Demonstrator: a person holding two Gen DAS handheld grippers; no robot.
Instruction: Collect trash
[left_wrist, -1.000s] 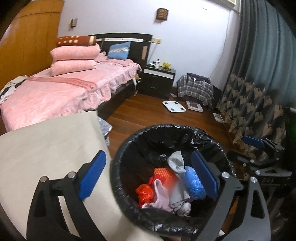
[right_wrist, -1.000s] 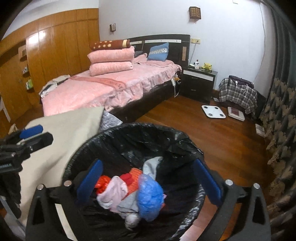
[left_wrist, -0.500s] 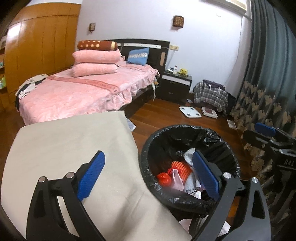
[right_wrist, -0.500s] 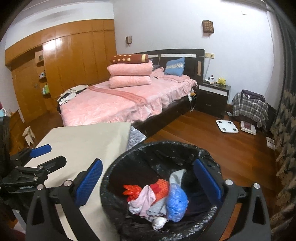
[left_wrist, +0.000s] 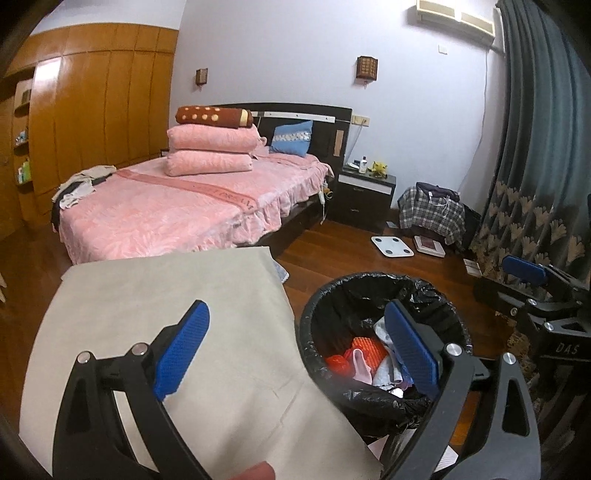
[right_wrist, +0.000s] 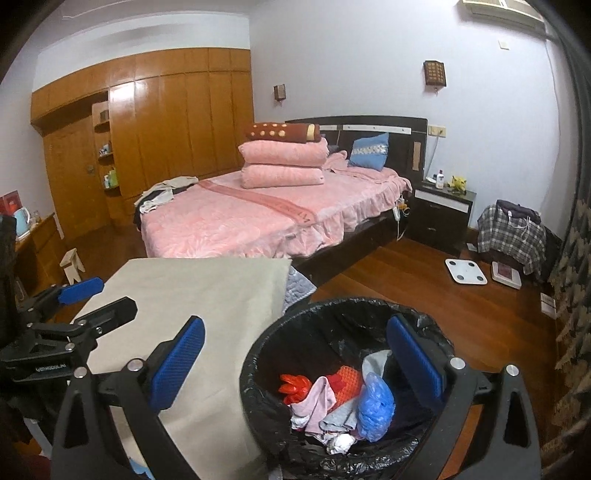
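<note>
Left wrist view: left tongs (left_wrist: 295, 350) spread wide, empty, above beige tabletop (left_wrist: 166, 295). Black-lined trash bin (left_wrist: 369, 291) at 4 o'clock beside the tabletop, holding crumpled trash (left_wrist: 364, 352).

Right wrist view: right tongs (right_wrist: 295, 363) spread wide, empty. Trash bin (right_wrist: 332, 314) at 6 o'clock; blue bag (right_wrist: 375, 402) inside.

The right claw (left_wrist: 565, 310) body shows "DAS"; small lettering on the left claw (right_wrist: 55, 332) is too blurred to read.
</note>
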